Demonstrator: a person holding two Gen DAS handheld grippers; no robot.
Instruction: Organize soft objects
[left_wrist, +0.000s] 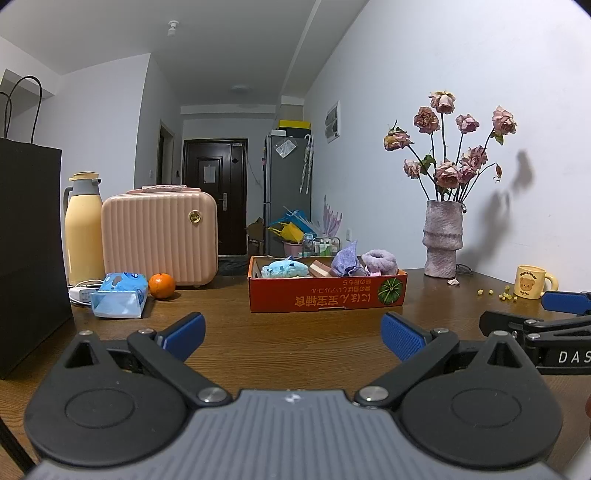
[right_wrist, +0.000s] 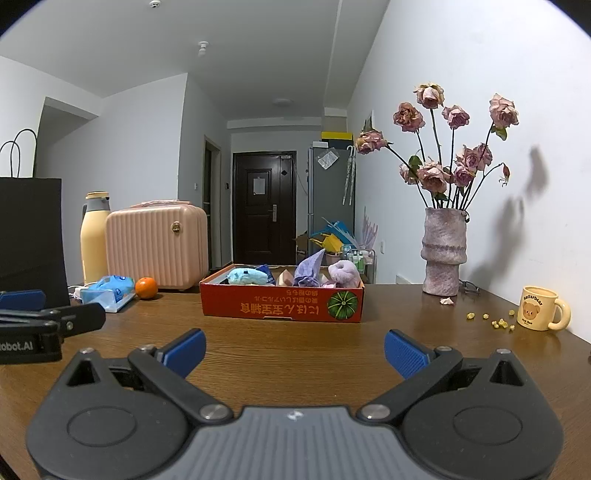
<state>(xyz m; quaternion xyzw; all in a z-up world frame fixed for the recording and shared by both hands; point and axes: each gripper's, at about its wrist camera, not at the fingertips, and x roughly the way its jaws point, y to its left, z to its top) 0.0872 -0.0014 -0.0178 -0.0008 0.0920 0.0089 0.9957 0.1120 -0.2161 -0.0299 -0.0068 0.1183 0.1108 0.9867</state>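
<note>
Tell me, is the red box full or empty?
Partly full: the red box holds a blue plush toy and purple soft items.

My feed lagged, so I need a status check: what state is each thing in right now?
Left gripper: open, empty.
Right gripper: open, empty.
Red cardboard box: open-topped, holding soft items.
Blue plush toy: lying in box.
Purple cloth: bunched, peak up.
Pink ribbed case: closed, upright.
Yellow bear mug: upright.
</note>
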